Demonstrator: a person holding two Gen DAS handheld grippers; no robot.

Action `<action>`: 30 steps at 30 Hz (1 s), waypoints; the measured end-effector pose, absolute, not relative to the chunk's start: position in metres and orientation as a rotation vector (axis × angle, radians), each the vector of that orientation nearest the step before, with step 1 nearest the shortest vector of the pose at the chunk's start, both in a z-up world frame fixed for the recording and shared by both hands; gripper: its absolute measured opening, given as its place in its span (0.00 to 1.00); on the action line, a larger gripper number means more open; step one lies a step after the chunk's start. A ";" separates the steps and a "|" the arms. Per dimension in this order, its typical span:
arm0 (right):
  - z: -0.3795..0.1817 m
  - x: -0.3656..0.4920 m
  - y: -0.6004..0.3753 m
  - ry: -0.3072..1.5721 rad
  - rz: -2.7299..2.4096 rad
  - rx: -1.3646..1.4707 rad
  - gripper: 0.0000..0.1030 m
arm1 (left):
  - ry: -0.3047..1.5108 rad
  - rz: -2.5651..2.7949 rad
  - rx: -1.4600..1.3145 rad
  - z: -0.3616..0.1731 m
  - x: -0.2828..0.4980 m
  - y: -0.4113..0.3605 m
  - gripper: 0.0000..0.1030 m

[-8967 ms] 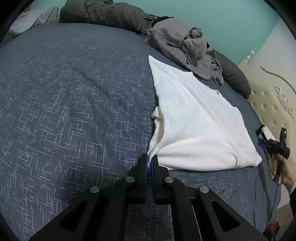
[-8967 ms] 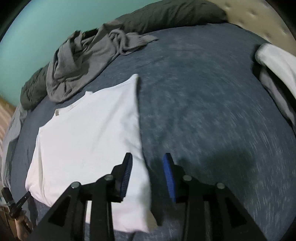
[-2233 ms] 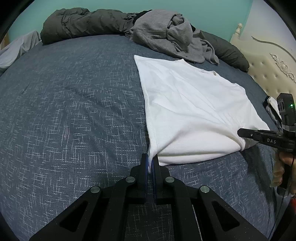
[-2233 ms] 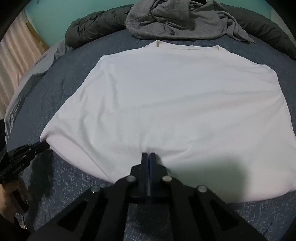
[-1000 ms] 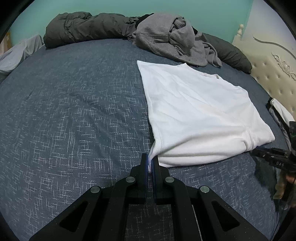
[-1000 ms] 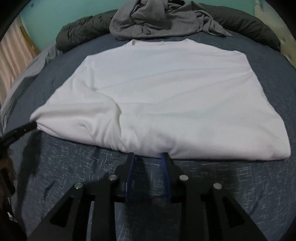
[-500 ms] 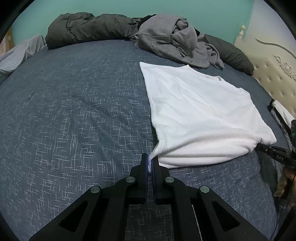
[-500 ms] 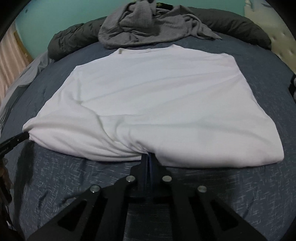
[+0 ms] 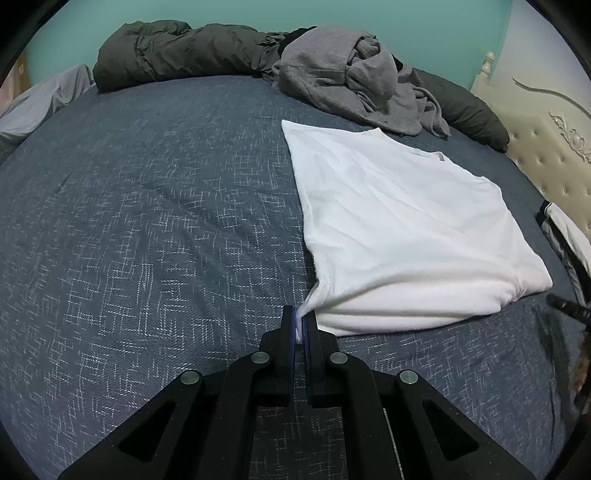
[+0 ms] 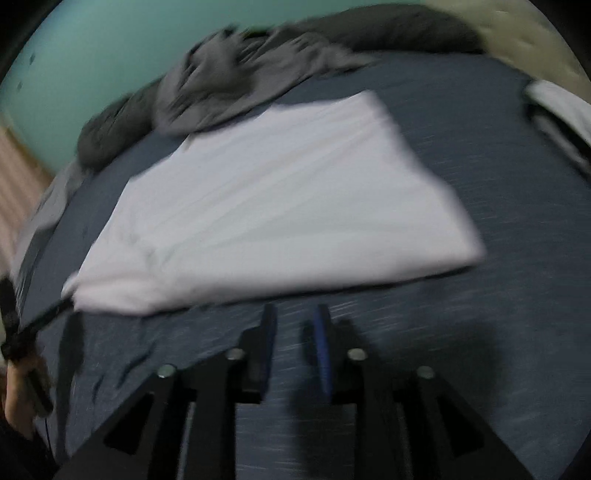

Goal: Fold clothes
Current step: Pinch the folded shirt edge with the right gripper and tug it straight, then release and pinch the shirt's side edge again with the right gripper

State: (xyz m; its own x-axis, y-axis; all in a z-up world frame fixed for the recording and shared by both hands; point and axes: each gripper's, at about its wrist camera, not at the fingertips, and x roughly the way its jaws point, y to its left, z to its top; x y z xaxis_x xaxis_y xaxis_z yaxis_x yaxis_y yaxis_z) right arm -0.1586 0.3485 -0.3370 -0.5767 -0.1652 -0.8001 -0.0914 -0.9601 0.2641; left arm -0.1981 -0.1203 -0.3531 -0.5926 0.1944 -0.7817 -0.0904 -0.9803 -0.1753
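Room: teal wall (image 9: pixel 424 22) behind the bed, cream tufted headboard (image 9: pixel 554 147) at the right of the left wrist view.
Surface: dark blue bedspread (image 9: pixel 147 221) with a pale woven fleck, covering the whole bed.
Far edge, left to right: pale grey cloth (image 9: pixel 40 107) at the corner, a dark olive bundle (image 9: pixel 177 51), then a heaped grey hoodie (image 9: pixel 343 81) whose hem touches the shirt's collar end.
Shirt: white T-shirt (image 9: pixel 399 221) lies folded flat on the bedspread, right of centre, its near edge doubled and thick.
Left gripper (image 9: pixel 300 325): low over the bedspread, pointing along it, jaws clenched on the near left corner of the shirt (a small peak of cloth rises into the blue pads).
Right gripper (image 10: pixel 295 332): over bare bedspread just short of the shirt's near edge, jaws apart, nothing between them.
Left wrist view only: sharp detail of the headboard carving and a bedpost; the other tool's tip (image 9: pixel 569 308) shows at the right rim.
Right wrist view only: heavily blurred; shows a hand (image 10: pixel 22 391) on the other gripper at the lower left, and a white and grey pile (image 10: pixel 561 114) at the right edge.
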 end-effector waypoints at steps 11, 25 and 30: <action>-0.355 -0.178 0.422 -0.584 -2.789 1.535 0.38 | -0.173 2.664 -1.344 -0.354 -0.200 -0.119 0.04; -0.327 -0.191 0.443 -0.786 -2.810 1.348 0.01 | -0.205 2.705 -1.309 -0.344 -0.195 -0.131 0.04; -0.361 -0.188 0.445 -0.854 -2.744 1.488 0.01 | -0.254 2.647 -1.373 -0.358 -0.193 -0.130 0.04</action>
State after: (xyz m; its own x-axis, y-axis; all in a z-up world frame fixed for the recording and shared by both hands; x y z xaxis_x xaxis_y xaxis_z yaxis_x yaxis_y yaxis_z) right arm -0.1879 0.4446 -0.3615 -0.5738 -0.1618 -0.8029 -0.3226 -0.8564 0.4031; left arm -0.1929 -0.1304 -0.3582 -0.5704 0.2085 -0.7944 -0.0538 -0.9746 -0.2172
